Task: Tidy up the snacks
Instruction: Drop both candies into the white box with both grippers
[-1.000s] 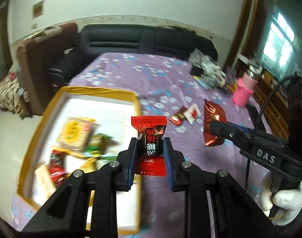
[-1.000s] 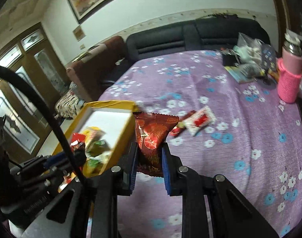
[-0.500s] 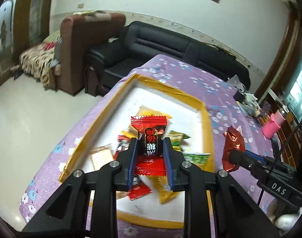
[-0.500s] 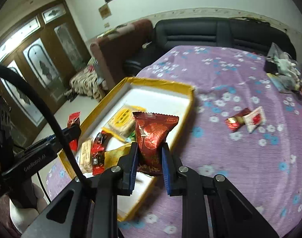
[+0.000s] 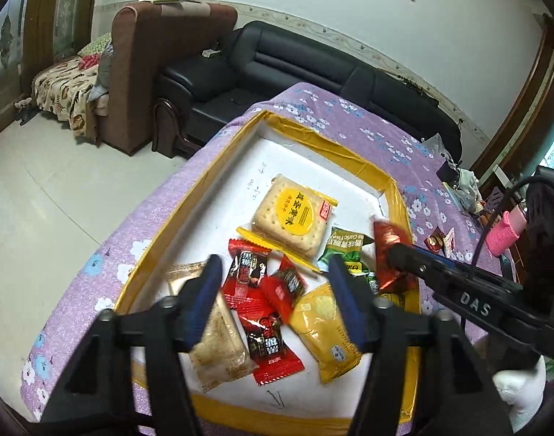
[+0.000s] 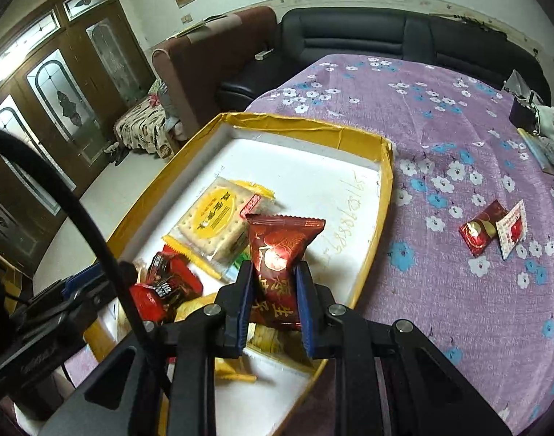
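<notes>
Left gripper [image 5: 273,279]: jaws opening, nothing between them, over tray [image 5: 364,170] | Red candy [image 5: 287,285]: below, among wrappers in tray | Right gripper [image 6: 275,290]: jaws opening, pads touching dark-red packet [image 6: 280,250], above tray edge | 2 snacks [image 6: 493,230] on tablecloth [image 6: 440,116], outside tray
</notes>
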The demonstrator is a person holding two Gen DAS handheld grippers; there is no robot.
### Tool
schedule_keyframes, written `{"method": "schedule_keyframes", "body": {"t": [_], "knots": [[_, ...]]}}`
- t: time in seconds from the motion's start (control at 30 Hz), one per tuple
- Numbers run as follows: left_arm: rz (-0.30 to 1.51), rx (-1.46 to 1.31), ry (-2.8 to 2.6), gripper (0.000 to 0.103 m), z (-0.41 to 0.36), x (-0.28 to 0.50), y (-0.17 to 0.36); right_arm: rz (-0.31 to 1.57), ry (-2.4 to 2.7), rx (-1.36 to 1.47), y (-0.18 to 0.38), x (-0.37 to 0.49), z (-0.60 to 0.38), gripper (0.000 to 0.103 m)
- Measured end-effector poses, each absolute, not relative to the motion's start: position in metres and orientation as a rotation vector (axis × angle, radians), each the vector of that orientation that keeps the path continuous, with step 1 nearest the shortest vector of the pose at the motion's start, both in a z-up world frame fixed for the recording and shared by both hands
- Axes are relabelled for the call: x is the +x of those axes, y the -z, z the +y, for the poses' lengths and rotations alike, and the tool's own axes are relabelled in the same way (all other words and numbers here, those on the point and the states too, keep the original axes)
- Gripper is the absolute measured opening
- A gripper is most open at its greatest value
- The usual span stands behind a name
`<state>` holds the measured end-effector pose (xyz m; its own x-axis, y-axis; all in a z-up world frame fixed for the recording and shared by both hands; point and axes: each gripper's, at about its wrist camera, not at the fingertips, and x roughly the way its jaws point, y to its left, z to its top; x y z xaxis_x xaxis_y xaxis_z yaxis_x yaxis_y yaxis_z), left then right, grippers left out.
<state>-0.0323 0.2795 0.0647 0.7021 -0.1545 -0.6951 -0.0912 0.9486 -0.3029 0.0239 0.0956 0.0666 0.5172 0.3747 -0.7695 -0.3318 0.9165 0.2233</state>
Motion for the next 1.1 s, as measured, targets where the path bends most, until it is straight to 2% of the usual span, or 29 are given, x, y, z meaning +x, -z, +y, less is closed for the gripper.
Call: {"method": "schedule_keyframes", "body": {"t": [0.07, 0.13, 0.33, 1.1], "knots": [[0.784, -0.316, 0.031, 0.073, 0.277, -0.034, -0.068, 0.918, -0.411, 0.073, -0.069, 0.025, 0.094, 0.027], [0.775, -0.307, 0.02, 0.087, 0.274, -0.036, -0.072, 0.908, -0.415, 0.094, -0.072, 0.025, 0.091, 0.029], [0.762, -0.251, -0.069, 0.099, 0.262, -0.045, -0.09, 0.861, -0.403, 0.149, -0.089, 0.014, 0.073, 0.029], [0.474, 0.058, -0.055, 0.1, 0.143, -0.155, -0.178, 0.595, -0.293, 0.332, -0.163, -0.097, -0.06, 0.033]]}}
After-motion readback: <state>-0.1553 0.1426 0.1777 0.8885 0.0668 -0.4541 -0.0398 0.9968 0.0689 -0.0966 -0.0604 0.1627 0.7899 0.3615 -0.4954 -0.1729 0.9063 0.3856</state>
